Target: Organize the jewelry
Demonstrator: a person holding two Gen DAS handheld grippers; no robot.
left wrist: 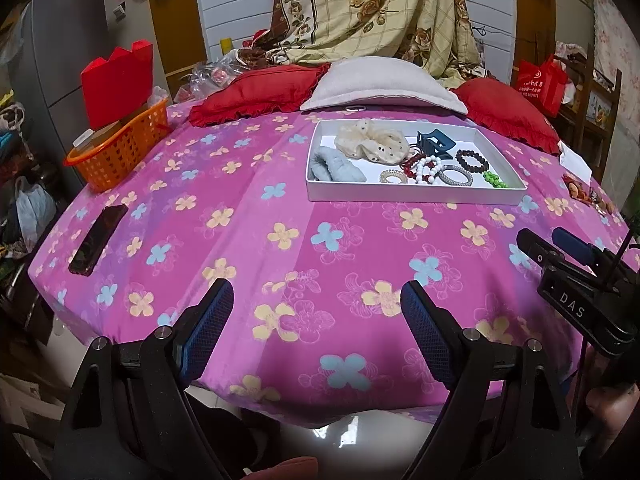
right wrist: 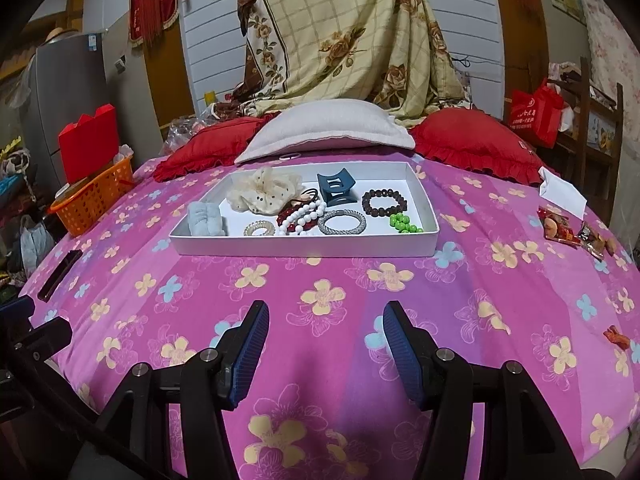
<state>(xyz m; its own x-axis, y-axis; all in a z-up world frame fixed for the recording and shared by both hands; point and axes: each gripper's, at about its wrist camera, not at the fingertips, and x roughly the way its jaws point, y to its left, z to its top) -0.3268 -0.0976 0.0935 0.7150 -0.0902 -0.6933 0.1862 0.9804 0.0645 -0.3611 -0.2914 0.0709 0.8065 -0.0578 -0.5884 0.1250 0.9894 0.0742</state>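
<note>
Both my left gripper [left wrist: 316, 312] and right gripper [right wrist: 325, 334] hang open, empty; the white shallow cardboard tray [right wrist: 304, 247] looks filled, so sorting seems finished.

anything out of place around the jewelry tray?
One small ring lies on the bedspread just behind the white tray, against the grey pillow, while the other pieces sit inside. Snack wrappers are scattered to the right.

Only thing I can actually read is "DAS", white letters on the black body of my right gripper [left wrist: 568, 256], out at 3 o'clock in my left wrist view. Red bag [left wrist: 538, 82] at 1 o'clock has white print, too blurry.
</note>
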